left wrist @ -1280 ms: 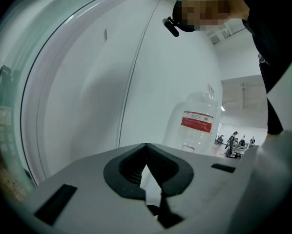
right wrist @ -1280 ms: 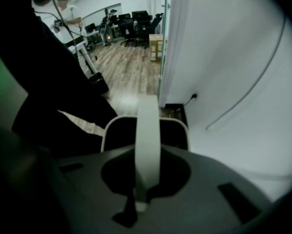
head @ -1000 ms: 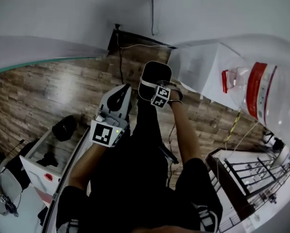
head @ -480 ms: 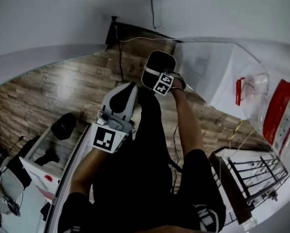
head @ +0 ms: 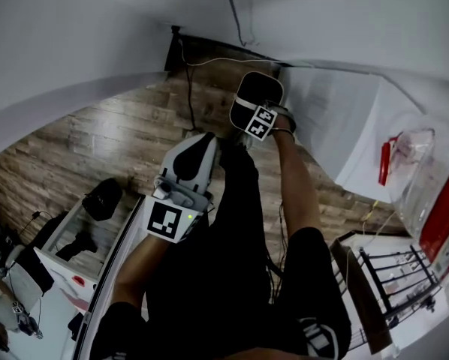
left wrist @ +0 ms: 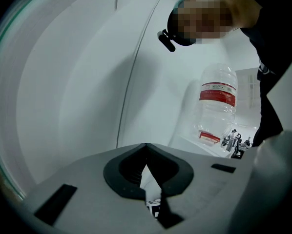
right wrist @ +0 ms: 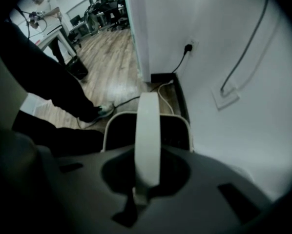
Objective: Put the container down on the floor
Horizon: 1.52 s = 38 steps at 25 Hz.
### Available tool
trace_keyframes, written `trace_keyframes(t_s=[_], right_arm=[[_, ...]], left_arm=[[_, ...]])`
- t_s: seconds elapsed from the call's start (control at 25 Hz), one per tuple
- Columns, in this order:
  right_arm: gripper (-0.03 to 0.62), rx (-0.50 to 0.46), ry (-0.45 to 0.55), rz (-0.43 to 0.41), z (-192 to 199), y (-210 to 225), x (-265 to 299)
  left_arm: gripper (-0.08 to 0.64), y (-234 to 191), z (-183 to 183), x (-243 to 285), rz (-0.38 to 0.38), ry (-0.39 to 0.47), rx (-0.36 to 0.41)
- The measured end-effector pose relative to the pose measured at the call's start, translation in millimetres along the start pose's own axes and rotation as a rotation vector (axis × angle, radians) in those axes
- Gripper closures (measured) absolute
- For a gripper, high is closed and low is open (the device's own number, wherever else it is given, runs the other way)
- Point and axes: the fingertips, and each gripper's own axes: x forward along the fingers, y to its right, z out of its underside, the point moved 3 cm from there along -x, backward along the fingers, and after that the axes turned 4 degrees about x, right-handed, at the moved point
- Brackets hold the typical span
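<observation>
I find the right tool (right wrist: 145, 182) clamped on the white handle (right wrist: 148, 126) of the container (right wrist: 117, 130). It points downward, so the dark bin hangs plumb beneath it, close beside the wall (right wrist: 234, 57) and over the wooden floor (right wrist: 112, 67). The left tool (left wrist: 146, 150), farther from the wall, is closed on nothing and is evidently idle. I cannot tell whether the base has reached the floor: rim and tool body hide it.
</observation>
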Motion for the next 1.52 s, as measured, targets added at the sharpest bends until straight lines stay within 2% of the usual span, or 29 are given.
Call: trace_keyframes(t_s=[0.72, 0.88, 1.08, 1.32, 1.52], right_arm=[[0.560, -0.016, -0.056, 0.099, 24, 72, 65], [0.560, -0.023, -0.054, 0.100, 29, 83, 74], [0.560, -0.004, -0.036, 0.142, 25, 98, 71], [0.560, -0.031, -0.040, 0.203, 26, 102, 67], [0.560, -0.103, -0.057, 0.267, 29, 103, 73]], left_arm=[[0.529, -17, 40, 40, 0.007, -0.021, -0.015], [0.529, -19, 46, 43, 0.015, -0.024, -0.011], [0.529, -21, 54, 44, 0.015, -0.034, -0.009], [0.529, -17, 53, 45, 0.036, -0.035, -0.009], [0.529, -18, 56, 43, 0.039, -0.040, -0.012]])
